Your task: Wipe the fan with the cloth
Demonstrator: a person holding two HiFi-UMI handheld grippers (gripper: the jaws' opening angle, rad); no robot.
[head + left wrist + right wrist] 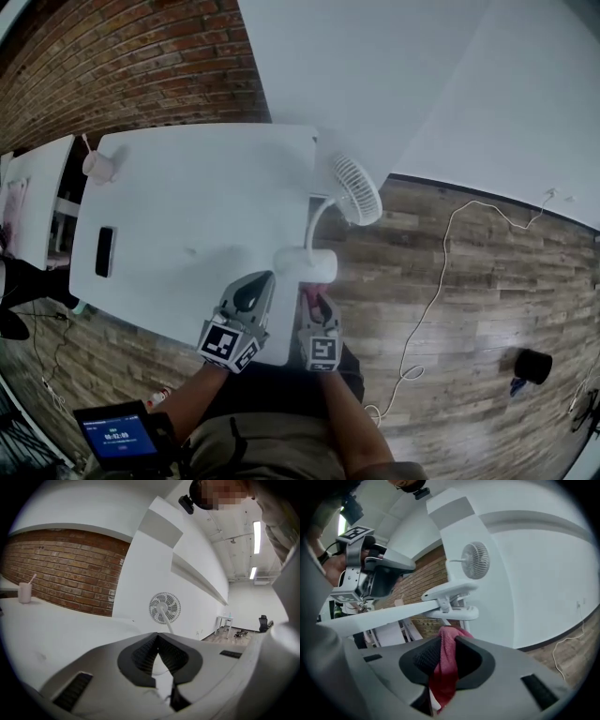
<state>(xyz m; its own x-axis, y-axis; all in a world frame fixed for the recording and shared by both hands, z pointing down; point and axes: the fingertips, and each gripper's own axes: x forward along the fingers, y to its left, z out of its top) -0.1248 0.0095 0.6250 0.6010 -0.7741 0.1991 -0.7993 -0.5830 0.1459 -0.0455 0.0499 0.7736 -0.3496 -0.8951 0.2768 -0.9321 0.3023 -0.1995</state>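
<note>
Your right hand-held gripper (443, 649) pinches the limp cloth (445, 670), left hand-held gripper (158, 645) closed empty; steady the likely wobbly fan (357, 189) at one o'clock by its clamp (305, 264).

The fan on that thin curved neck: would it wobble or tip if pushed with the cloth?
The fan would probably sway, since its neck is long and thin. It likely won't tip: its clamp grips the table edge. The cloth hangs limp, so expect soft pushes.

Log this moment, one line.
left gripper: shut, empty | right gripper: shut on red cloth | fan: clipped to table edge, cloth by clamp
</note>
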